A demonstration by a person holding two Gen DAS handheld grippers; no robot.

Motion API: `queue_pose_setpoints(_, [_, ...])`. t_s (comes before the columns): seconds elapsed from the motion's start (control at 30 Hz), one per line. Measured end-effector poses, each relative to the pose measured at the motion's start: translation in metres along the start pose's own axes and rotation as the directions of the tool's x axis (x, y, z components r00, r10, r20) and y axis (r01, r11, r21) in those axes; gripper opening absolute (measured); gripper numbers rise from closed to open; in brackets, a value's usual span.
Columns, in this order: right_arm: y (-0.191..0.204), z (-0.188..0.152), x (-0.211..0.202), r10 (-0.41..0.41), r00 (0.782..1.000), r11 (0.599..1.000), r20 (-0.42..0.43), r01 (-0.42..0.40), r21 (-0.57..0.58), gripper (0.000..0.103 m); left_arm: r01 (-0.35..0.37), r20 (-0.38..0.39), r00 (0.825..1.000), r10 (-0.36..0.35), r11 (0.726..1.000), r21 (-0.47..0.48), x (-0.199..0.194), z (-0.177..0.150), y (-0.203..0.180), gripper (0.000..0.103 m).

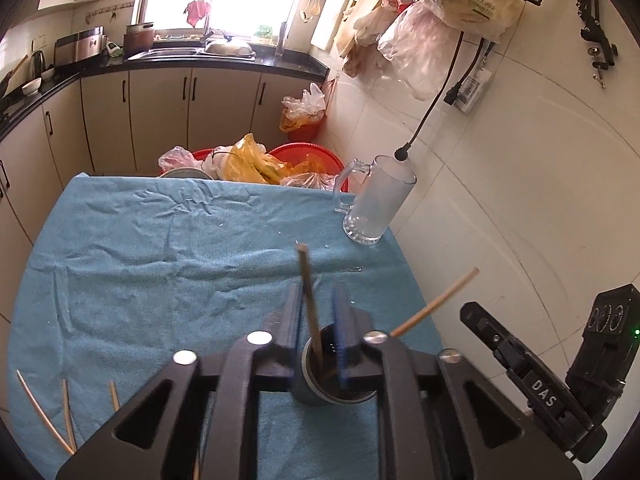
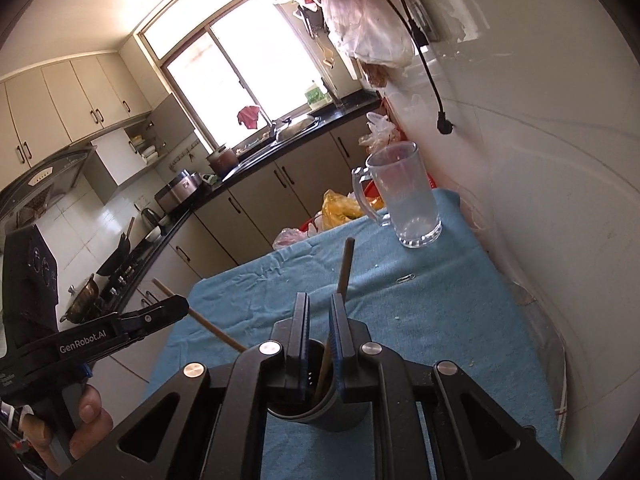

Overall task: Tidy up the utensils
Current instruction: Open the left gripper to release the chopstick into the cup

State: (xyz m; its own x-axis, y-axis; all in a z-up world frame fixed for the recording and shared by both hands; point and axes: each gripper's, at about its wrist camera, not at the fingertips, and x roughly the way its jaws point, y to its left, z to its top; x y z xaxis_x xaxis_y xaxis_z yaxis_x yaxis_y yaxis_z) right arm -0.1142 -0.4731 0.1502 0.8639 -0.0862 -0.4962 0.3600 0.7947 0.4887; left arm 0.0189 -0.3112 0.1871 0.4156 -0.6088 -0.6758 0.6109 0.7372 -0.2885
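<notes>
1. The left gripper [image 1: 318, 292] is standing narrowly apart around the left chopstick [image 1: 308, 288]. The stick is leaning on the left pad, with a gap showing at the other pad.
2. The right gripper [image 2: 320, 300] is likewise narrowly apart. The right chopstick [image 2: 345, 264] is passing between its pads close to the right one, and is not pinched.
3. Both chopsticks are standing tilted in the grey cup [image 1: 308, 394], which is sitting on the blue cloth [image 1: 160, 260] directly under both sets of fingers.
4. The cup is standing near the cloth's right edge, where the tiled wall [image 1: 520, 200] is closing in. Open cloth is stretching away to the left and ahead.
5. Both grippers are angling downward side by side over the cup, and a person's hand [image 2: 88, 420] is gripping the left one's handle.
6. A glass mug [image 1: 376, 200] is standing upright at the far right corner, with a paper clip [image 1: 355, 269] lying between it and the cup.
7. Loose chopsticks [image 1: 66, 412] are lying at the near left corner.
8. Red basins [image 1: 304, 152] holding plastic bags are sitting beyond the far edge.
</notes>
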Motion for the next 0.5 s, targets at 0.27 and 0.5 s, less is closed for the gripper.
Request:
queue_pose_setpoints(0.27, [0.009,-0.010,-0.043,0.015,0.998,1.000,0.065,-0.014,-0.012,0.027,0.015,0.039,0.999,-0.015,1.000,0.014,-0.033,-0.009,-0.004,0.021])
queue_pose_setpoints(0.5, [0.023,-0.040,-0.058,0.036,0.999,0.999,0.026,-0.035,-0.034,0.031,0.008,0.073,0.997,-0.008,1.000,0.008,-0.074,-0.040,0.004,0.031])
